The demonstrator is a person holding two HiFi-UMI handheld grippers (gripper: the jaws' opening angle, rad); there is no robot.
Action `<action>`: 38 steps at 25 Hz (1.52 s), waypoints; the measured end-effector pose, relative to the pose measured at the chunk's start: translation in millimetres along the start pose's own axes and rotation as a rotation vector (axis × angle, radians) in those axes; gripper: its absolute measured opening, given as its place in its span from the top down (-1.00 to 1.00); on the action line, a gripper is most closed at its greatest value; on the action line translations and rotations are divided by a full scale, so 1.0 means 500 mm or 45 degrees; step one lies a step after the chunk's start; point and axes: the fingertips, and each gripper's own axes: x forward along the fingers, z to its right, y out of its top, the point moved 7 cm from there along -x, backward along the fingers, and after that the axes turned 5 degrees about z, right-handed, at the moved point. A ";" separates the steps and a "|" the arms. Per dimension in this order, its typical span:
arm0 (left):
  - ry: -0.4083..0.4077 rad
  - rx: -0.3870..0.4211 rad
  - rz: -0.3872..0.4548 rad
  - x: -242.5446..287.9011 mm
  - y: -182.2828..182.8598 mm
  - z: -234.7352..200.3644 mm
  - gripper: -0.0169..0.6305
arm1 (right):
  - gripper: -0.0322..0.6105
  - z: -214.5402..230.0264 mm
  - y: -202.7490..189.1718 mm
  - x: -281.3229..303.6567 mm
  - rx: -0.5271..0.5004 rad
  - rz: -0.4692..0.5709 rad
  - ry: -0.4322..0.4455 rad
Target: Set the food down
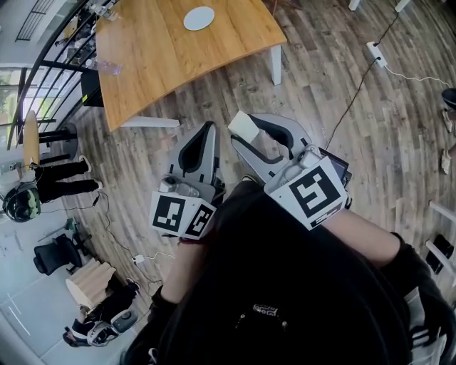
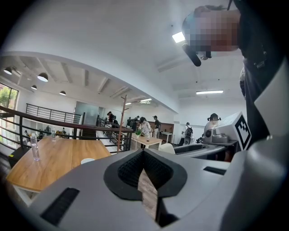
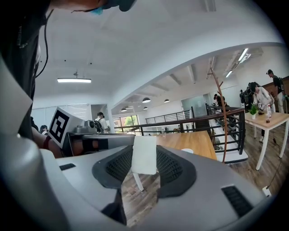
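1. The right gripper (image 1: pixel 251 135) has its fingers (image 3: pixel 174 169) clenched on the food (image 3: pixel 144 154), a pale, flat rectangular piece. The piece stands upright between the black ribbed pads and rises a little above them.
2. In the head view the food sits at the 12 o'clock end of the right gripper. It is in the air above the wooden floor (image 1: pixel 342 142) and touches nothing except the pads.
3. The left gripper (image 1: pixel 208 128) is just beside the right one, at its 9 o'clock side. Its fingers (image 2: pixel 131 169) are pressed together at the tips and nothing is between them.
4. Both grippers point nearly level, toward 12 o'clock in the head view.
5. The desk (image 1: pixel 164 64) has a wooden top and white legs. It lies at about 11 o'clock from the grippers, apart from them, and the food is not over it.
6. A white round dish (image 1: pixel 199 18) rests on the desk near its far edge, at 12 o'clock from the left gripper.
7. A clear bottle (image 2: pixel 34 146) stands on the desk at its 9 o'clock end in the left gripper view.
8. A black cable (image 1: pixel 360 82) runs over the floor at 2 o'clock from the right gripper.
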 end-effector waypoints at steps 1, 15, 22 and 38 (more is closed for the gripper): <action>-0.006 0.001 -0.002 0.008 0.000 0.001 0.93 | 0.36 0.007 0.000 0.001 0.015 0.001 0.003; -0.083 -0.021 0.043 0.069 0.003 -0.097 0.93 | 0.36 0.035 0.005 0.089 -0.038 -0.020 -0.036; -0.166 0.020 0.129 0.103 0.046 -0.203 0.93 | 0.36 0.045 0.036 0.198 -0.107 -0.034 -0.074; -0.133 -0.085 0.048 0.125 0.054 -0.454 0.93 | 0.36 0.039 0.066 0.433 -0.164 -0.089 -0.119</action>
